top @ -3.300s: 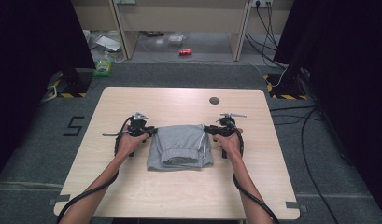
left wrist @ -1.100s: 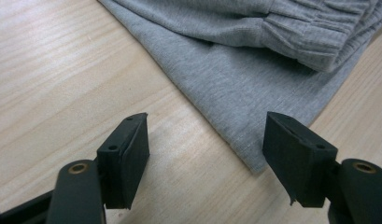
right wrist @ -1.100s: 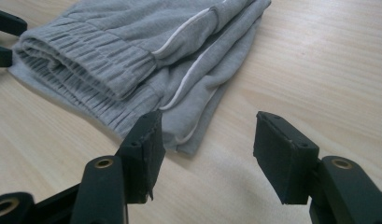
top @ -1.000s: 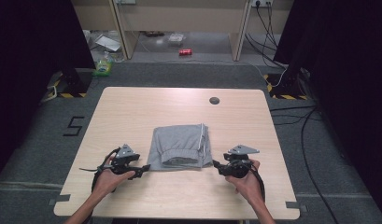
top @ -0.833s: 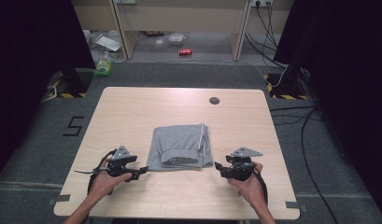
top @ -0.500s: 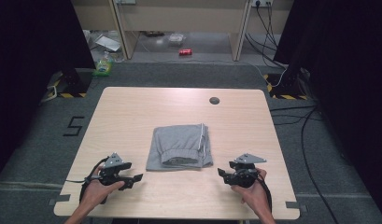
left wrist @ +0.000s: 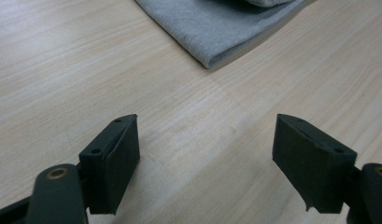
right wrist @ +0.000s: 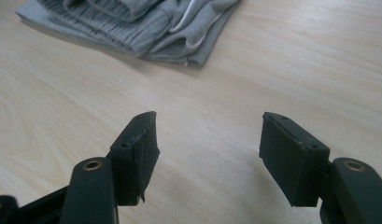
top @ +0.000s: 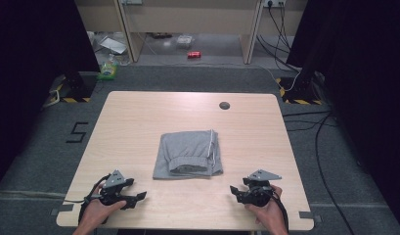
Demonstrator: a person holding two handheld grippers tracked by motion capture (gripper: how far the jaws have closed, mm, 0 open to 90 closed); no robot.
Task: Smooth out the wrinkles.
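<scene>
Number 5 marked on floor left of table; no readable label on folded grey garment

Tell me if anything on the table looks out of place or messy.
Nothing stands out. The grey folded garment lies flat mid-table, a white drawstring along its right edge. Both claws, left and right, are open and empty near the front edge.

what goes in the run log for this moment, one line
folded grey garment: mid-table, untouched | left gripper: open, empty, jaws just opening | right gripper: open, empty, jaws just opening
</scene>
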